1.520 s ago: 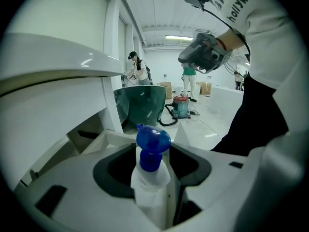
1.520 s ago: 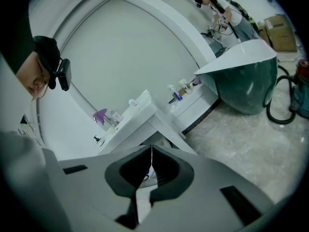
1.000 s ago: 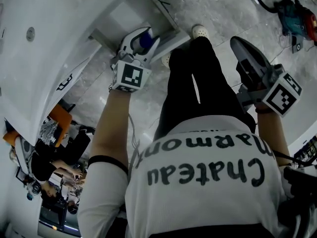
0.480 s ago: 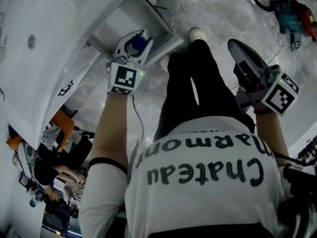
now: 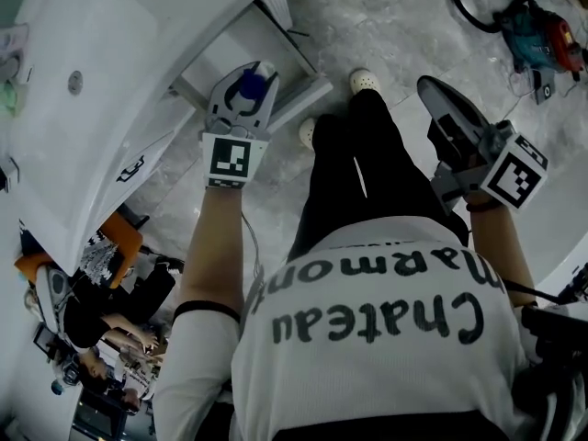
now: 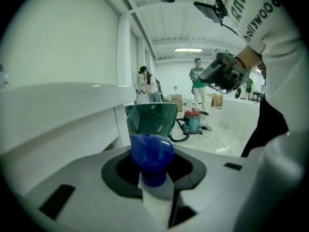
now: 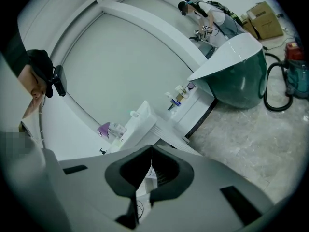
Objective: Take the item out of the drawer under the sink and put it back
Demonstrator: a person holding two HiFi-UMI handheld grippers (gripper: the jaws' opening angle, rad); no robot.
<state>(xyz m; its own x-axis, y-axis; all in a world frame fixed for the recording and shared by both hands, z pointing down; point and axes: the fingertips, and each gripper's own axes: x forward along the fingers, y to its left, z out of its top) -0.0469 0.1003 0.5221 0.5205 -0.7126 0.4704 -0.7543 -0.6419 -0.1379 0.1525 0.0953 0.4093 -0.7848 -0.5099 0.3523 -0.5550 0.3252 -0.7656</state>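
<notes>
My left gripper is shut on a white bottle with a blue cap; its jaws have just been closing on it. It hangs over the open white drawer under the sink counter. In the left gripper view the blue cap stands up between the jaws, with the white bottle body below it. My right gripper is off to the right above the floor. Its jaws meet with nothing between them.
The person's legs and white shoes stand between the grippers. A dark green tub and a vacuum cleaner are on the grey floor. Small toiletries sit on the counter. Other people stand far off.
The left gripper has risen with the bottle, further up the picture over the drawer. The right gripper has lifted a little.
</notes>
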